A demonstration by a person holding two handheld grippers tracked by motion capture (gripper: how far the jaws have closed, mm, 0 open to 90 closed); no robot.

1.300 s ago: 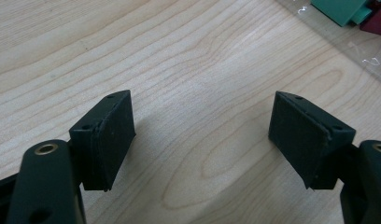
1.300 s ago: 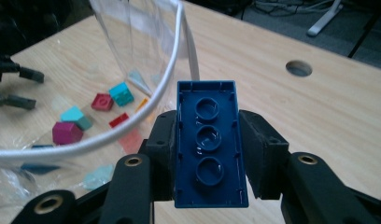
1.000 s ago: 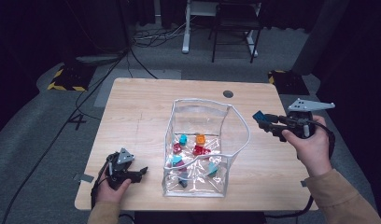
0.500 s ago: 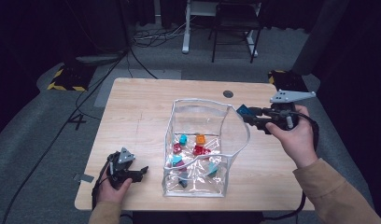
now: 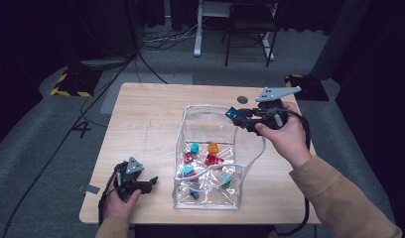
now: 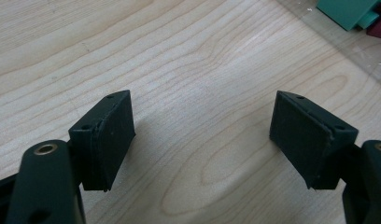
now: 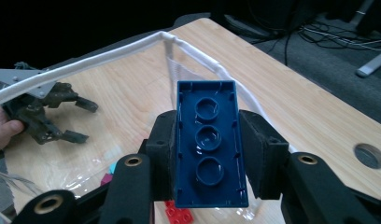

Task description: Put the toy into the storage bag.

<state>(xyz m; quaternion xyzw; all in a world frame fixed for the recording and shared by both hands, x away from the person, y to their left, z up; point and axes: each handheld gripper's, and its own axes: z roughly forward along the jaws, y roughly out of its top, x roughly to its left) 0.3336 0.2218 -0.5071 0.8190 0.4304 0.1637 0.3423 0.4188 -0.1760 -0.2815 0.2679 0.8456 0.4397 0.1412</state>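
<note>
Right gripper view: right gripper (image 7: 208,156) clamps a dark blue brick (image 7: 208,140) by its long sides, hollow underside to camera, long axis running out along the jaws toward 12 o'clock. High view: brick (image 5: 233,112) over the clear bin's (image 5: 190,110) rim, pointing 9 o'clock. Left gripper (image 6: 202,135) gapes, nothing between, low over table (image 6: 179,60).

This looks like a lab or test room. A small wooden table (image 5: 151,124) stands alone on a grey carpet floor (image 5: 36,148). Black curtains (image 5: 51,29) hang all around. Cables (image 5: 156,42) lie on the floor, and yellow and black warning tape (image 5: 71,91) marks a dark plate.
</note>
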